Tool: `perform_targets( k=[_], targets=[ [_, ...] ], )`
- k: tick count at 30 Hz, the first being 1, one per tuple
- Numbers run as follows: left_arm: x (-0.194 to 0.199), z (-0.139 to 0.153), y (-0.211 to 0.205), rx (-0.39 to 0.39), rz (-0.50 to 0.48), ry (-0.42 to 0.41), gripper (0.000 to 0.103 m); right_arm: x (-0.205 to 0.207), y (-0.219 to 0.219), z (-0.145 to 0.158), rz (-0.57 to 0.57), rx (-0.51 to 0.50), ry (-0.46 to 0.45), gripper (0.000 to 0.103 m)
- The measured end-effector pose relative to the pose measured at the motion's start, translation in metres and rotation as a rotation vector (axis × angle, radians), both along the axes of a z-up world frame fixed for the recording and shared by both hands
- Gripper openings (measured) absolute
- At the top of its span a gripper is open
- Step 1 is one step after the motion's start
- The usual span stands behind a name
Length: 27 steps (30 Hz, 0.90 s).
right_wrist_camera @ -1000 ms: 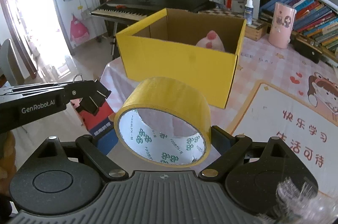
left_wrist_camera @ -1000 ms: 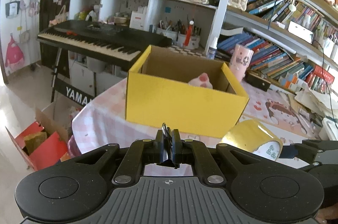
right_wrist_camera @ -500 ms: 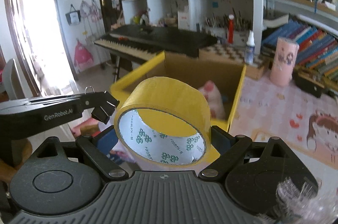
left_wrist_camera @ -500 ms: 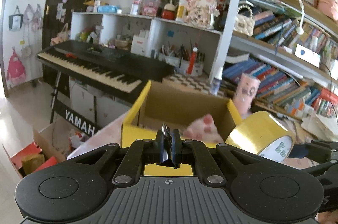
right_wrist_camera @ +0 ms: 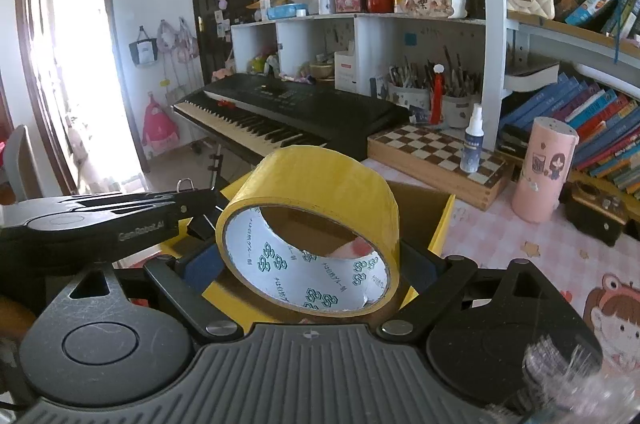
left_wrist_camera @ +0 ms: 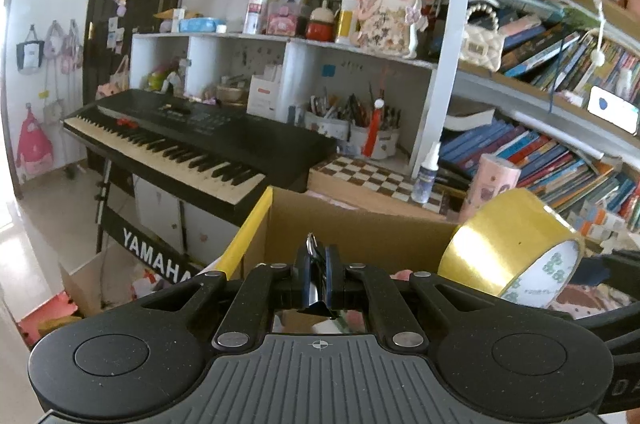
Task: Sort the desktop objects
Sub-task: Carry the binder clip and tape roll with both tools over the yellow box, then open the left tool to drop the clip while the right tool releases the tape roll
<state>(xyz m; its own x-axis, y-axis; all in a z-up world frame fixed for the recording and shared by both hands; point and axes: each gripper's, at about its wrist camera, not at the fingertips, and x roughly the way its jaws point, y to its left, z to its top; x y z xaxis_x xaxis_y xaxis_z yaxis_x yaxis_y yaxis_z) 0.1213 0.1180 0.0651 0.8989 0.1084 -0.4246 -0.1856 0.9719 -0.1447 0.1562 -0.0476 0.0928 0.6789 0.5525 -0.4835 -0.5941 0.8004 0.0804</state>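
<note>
Raised: glossy tape roll (right_wrist_camera: 308, 236) over cardboard box (right_wrist_camera: 440, 224).

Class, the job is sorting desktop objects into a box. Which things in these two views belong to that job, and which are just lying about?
Part of the job:
- yellow tape roll, held in the right claw
- small binder clip, held in the left claw
- yellow box, below the roll

Just lying about:
- keyboard
- chessboard
- spray bottle
- pink canister

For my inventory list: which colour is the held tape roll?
Yellow tape roll, white printed core; right wrist view.
</note>
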Motion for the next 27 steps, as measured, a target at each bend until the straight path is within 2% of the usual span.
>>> perform_targets(
  k=[7,14,23,27],
  targets=[
    [0.028,-0.017,-0.005,0.032,0.016,0.067,0.005,0.03,-0.001,-0.007,0.031,-0.031,-0.006,0.092],
    [0.047,-0.043,-0.008,0.071,0.034,0.182,0.006,0.05,0.007,-0.033,0.109,-0.13,0.02,0.092],
    [0.059,-0.058,-0.021,0.196,0.012,0.275,0.006,0.062,0.017,-0.054,0.244,-0.256,0.003,0.092],
    [0.062,-0.061,-0.025,0.233,0.007,0.286,0.011,0.069,0.019,-0.056,0.302,-0.275,0.011,0.092]
  ],
)
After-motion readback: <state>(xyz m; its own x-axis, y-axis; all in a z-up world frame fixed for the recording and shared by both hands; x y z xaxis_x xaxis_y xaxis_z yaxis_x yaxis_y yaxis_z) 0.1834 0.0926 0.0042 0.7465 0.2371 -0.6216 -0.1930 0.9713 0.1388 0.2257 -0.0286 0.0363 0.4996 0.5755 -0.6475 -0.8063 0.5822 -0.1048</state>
